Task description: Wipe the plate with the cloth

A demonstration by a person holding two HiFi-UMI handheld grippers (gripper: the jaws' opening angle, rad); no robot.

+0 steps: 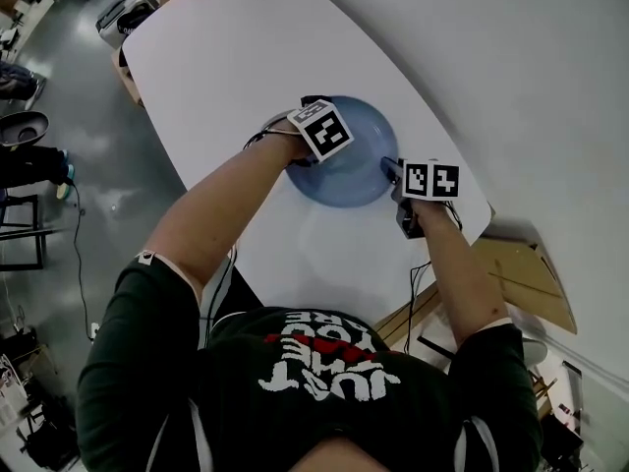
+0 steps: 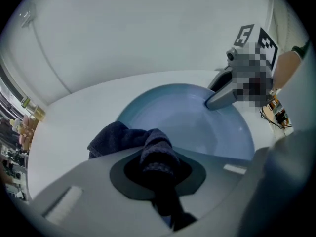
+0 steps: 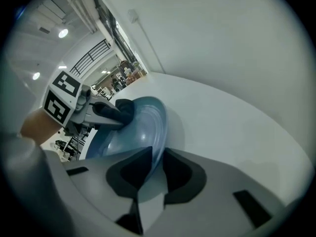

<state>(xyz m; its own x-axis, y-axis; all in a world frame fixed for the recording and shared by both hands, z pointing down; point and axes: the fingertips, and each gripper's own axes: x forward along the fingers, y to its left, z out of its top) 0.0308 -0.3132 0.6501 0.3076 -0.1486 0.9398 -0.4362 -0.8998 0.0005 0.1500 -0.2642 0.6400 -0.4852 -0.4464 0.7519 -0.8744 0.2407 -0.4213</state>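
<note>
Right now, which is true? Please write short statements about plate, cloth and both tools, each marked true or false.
1. The left tool is shut on the dark blue towelling cloth. True.
2. The round blue plate lies on a wooden floor. False: it lies on the white oval table.
3. Between the jaws of the right tool stands the plate's rim. True.
4. The cloth lies flat beside the plate. False: it is bunched in the left tool, at the plate.

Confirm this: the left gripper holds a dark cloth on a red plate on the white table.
Not red: the plate is blue, as the left gripper view shows. The left gripper does hold a dark cloth on it on the white table.
</note>
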